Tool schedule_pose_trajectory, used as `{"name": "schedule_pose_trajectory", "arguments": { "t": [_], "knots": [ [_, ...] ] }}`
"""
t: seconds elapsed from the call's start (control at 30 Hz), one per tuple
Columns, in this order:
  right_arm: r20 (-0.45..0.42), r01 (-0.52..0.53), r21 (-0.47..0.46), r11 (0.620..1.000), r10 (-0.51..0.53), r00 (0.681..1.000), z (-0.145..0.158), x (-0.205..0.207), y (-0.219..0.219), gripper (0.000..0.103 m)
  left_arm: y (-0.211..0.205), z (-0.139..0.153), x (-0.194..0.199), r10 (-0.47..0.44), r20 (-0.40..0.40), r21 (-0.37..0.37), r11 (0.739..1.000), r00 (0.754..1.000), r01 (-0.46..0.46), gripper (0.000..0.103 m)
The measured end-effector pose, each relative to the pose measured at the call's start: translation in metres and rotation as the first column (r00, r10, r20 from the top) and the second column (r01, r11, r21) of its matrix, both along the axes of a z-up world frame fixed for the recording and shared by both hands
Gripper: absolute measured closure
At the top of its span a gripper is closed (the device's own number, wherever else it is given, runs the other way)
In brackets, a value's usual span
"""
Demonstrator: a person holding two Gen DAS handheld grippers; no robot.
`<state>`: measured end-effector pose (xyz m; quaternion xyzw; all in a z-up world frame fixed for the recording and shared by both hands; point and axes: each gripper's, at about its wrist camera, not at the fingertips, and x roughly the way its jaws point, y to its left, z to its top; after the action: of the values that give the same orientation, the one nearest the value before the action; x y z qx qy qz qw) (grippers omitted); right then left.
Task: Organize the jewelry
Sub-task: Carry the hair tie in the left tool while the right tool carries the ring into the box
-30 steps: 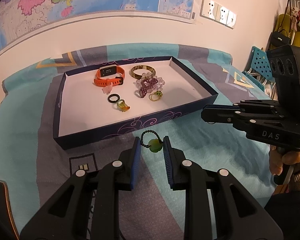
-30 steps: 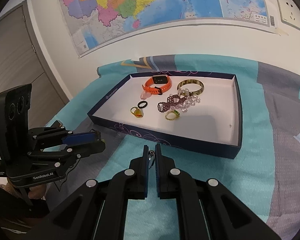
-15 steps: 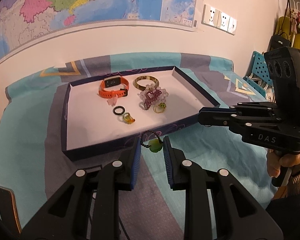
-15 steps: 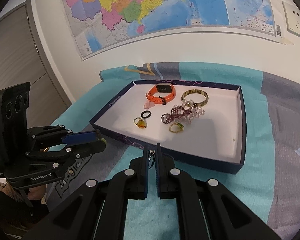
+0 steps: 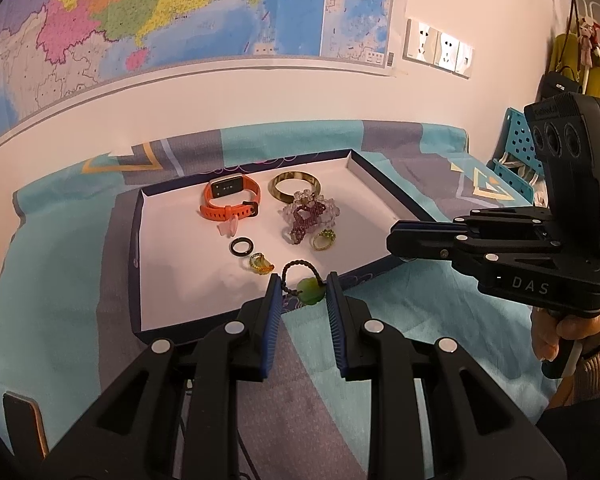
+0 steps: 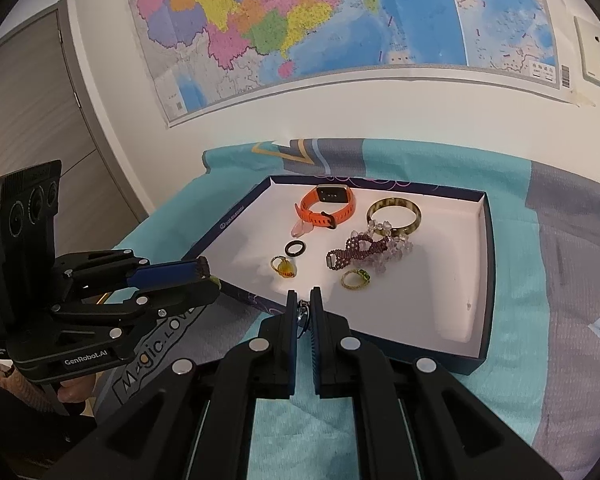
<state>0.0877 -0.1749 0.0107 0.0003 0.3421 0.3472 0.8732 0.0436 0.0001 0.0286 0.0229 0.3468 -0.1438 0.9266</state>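
Observation:
My left gripper (image 5: 300, 288) is shut on a green jade pendant (image 5: 310, 290) with a dark beaded cord loop (image 5: 298, 267), held above the near rim of the blue tray (image 5: 134, 240). My right gripper (image 6: 302, 300) is shut on a small metal ring-like piece (image 6: 302, 316), near the tray's front wall (image 6: 420, 350). In the tray lie an orange watch (image 5: 230, 198), a tortoise bangle (image 5: 294, 188), a purple and clear bead bracelet (image 5: 308, 218), a black ring (image 5: 242, 247), an amber ring (image 5: 261, 263) and a green-stone ring (image 5: 323, 239).
The tray sits on a teal and grey cloth (image 5: 400, 344) against a white wall with a map (image 5: 160, 12). A blue rack (image 5: 516, 156) stands at the right. The other gripper shows in each view: the right one (image 5: 400, 238) and the left one (image 6: 204, 276).
Both grippers have risen and moved toward the tray with their pieces still held. The pendant now hangs over the tray's near rim.

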Motion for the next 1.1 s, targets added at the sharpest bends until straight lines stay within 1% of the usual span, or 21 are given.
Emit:
{"name": "schedule_pose_trajectory", "arguments": {
  "t": [0.63, 1.1],
  "knots": [
    [0.021, -0.006, 0.006, 1.000, 0.006, 1.000, 0.009, 0.011, 0.008, 0.098, 0.000, 0.005, 0.008, 0.001, 0.021, 0.006, 1.000, 1.000, -0.001, 0.080],
    [0.025, -0.006, 0.004, 1.000, 0.006, 1.000, 0.010, 0.018, 0.011, 0.098, 0.002, 0.007, 0.016, 0.010, 0.027, 0.009, 1.000, 1.000, -0.010, 0.080]
  ]
}}
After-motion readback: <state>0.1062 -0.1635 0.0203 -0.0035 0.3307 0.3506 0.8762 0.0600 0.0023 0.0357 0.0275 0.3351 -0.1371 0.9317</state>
